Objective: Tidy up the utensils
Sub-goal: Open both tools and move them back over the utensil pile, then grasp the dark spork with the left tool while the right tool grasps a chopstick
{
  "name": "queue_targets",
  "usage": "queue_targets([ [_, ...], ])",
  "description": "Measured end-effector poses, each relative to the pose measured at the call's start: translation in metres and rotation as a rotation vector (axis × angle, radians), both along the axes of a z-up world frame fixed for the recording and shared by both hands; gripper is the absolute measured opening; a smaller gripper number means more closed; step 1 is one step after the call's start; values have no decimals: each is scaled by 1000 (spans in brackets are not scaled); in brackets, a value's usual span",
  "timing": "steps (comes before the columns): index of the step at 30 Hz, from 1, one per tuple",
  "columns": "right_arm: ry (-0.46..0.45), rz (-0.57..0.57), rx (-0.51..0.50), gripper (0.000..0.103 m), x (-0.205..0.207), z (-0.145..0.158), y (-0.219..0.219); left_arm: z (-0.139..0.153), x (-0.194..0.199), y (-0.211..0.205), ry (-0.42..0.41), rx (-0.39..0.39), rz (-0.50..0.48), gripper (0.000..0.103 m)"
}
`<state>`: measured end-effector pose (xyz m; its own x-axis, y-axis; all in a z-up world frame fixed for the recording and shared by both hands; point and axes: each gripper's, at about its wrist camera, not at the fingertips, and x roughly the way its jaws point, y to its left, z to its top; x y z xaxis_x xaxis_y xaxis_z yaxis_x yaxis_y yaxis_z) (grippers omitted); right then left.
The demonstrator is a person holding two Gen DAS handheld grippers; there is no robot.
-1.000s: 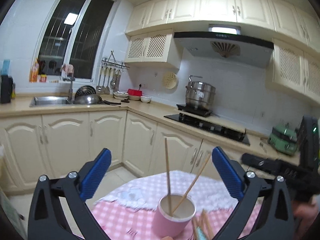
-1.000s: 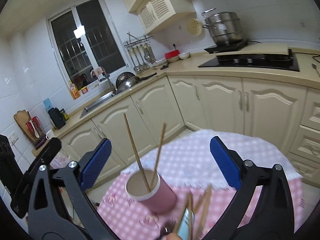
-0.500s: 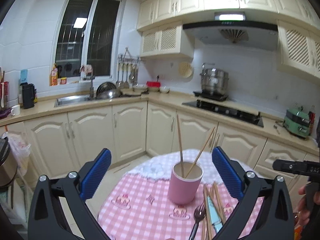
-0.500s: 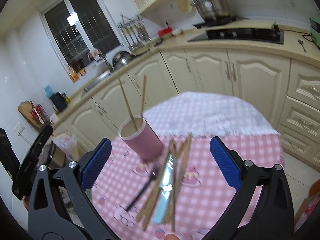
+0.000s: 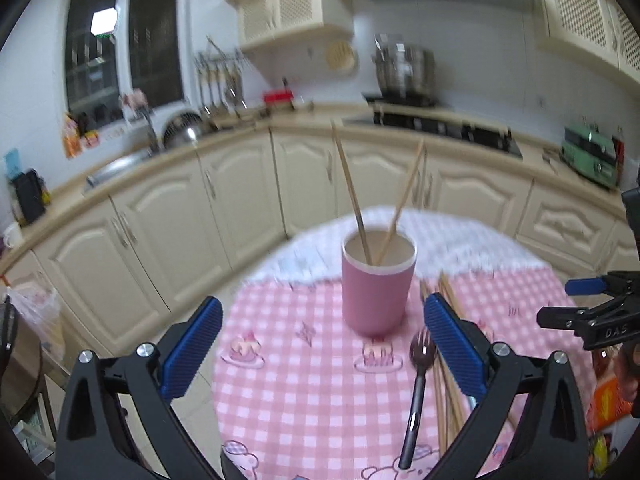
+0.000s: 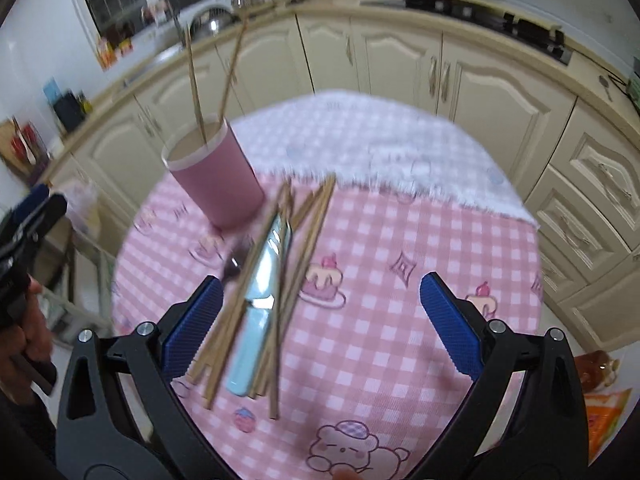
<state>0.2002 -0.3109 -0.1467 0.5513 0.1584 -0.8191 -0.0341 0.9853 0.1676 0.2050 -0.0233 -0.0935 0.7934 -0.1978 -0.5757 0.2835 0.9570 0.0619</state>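
Chopsticks [image 6: 304, 240], a knife [image 6: 260, 304] and a fork [image 5: 418, 392] lie bundled on the desk [image 6: 400, 280] beside the cup [image 6: 216, 176], long axes running toward it. Right hand-held gripper [image 6: 320, 320] hovers nearer, jaws wide and empty, bundle under its left finger. Left hand-held gripper [image 5: 320, 348] also gapes empty.

The left wrist view looks forward and slightly down from just above the near edge of the round table [image 5: 280, 380], facing the cup [image 5: 378, 284] and the kitchen cabinets [image 5: 168, 216] behind it. The right wrist view sits higher and tilts down more steeply, with the same table [image 6: 400, 240] filling most of its picture and the cup [image 6: 218, 184] off to the upper left. Both share the cup, the loose chopsticks [image 6: 308, 232], the table and the cabinets.
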Motion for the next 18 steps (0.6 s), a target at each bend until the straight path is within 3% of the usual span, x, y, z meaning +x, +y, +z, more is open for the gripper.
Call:
queue_targets([
  [2,25,10,-7,96,3,-14,5,-17,8,-4,46,15,-39,99],
  [4,69,21,-7,83,7,-30,11,-33,14,-11,80,37,-71,99],
  [12,190,87,42,45,26,-65,30,-91,33,-45,260,144,-180,99],
  [18,209,132,87,34,35,-70,33,-111,47,-60,343,187,-208,99],
])
